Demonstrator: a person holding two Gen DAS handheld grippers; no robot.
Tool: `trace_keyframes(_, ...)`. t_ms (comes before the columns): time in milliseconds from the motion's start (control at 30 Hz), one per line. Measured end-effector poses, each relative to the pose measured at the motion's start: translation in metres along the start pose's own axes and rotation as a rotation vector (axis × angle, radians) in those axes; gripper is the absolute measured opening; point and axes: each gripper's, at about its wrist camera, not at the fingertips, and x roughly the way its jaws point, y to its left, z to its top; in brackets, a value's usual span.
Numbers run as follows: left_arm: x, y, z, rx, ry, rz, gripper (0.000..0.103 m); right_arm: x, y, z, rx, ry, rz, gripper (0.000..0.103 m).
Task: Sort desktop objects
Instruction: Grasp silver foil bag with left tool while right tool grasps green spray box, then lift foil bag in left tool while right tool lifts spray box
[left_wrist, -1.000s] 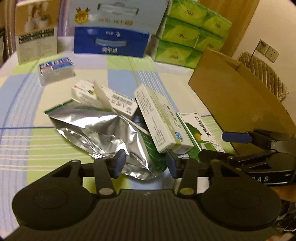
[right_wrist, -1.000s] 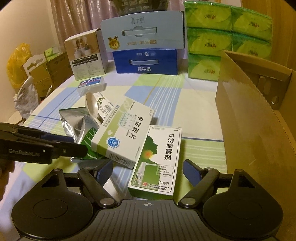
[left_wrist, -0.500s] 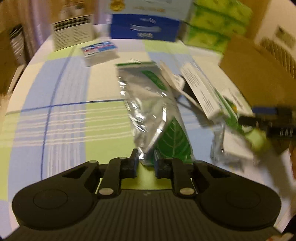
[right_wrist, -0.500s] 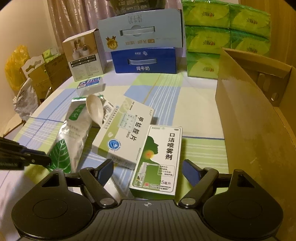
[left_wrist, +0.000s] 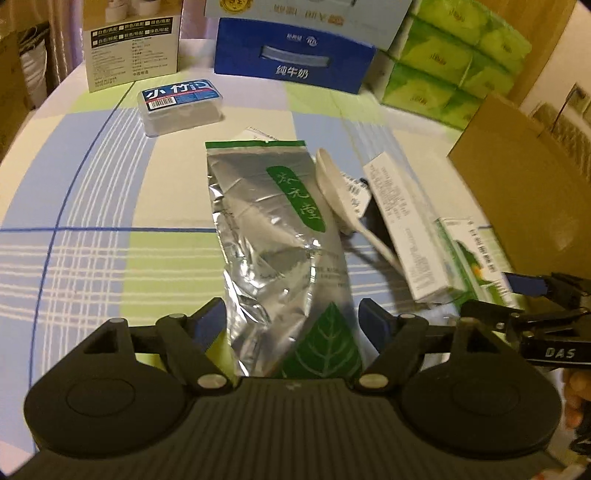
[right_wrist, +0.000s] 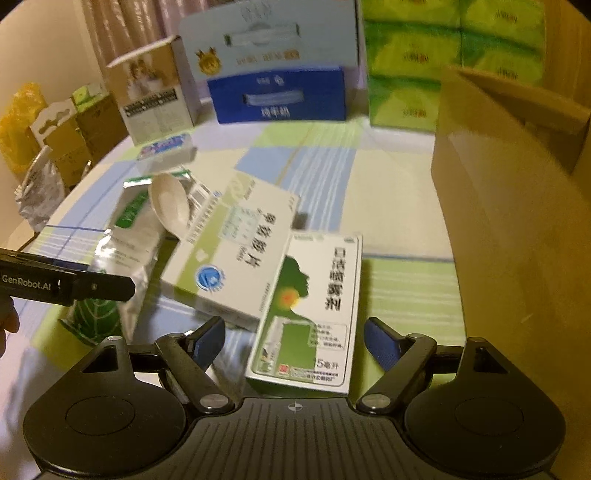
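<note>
On the checkered tablecloth (left_wrist: 92, 206), the silver foil pouch (left_wrist: 280, 258) lies flat with its leaf-printed end between the wide-spread fingers of the left gripper (left_wrist: 290, 319), which grip nothing. That view shows the pouch's full length and the white spoon (left_wrist: 343, 203) touching its right edge. The right wrist view gives a clear look at the green spray box (right_wrist: 310, 314), sitting between the right gripper's (right_wrist: 295, 341) equally wide-open fingers, unpinched, with the white medicine box (right_wrist: 236, 258) just beside it and the cardboard box (right_wrist: 517, 229) off to the right.
</note>
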Motion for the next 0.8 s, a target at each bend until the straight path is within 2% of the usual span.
trace_keyframes(133,0.005,0.003,0.003,-0.009,0.014,-0.002,0.075,0.003,-0.005,0.001,0.031,0.001,0.002,0.076)
trace_keyframes(233,0.004,0.004,0.003,-0.002,0.016,-0.001,0.069,0.003,-0.009,0.003,0.05,0.003,-0.01,0.058)
trace_keyframes(333,-0.001,0.007,0.0,0.008,0.016,-0.014,0.062,0.001,-0.005,0.003,0.023,0.002,-0.039,0.055)
trace_keyframes(533,-0.02,0.008,-0.017,0.057,0.048,0.021,0.06,-0.01,0.0,-0.005,0.003,0.011,-0.082,0.053)
trace_keyframes(800,-0.069,0.001,-0.078,0.141,0.103,0.047,0.06,-0.048,0.009,-0.041,0.009,0.04,-0.098,0.053)
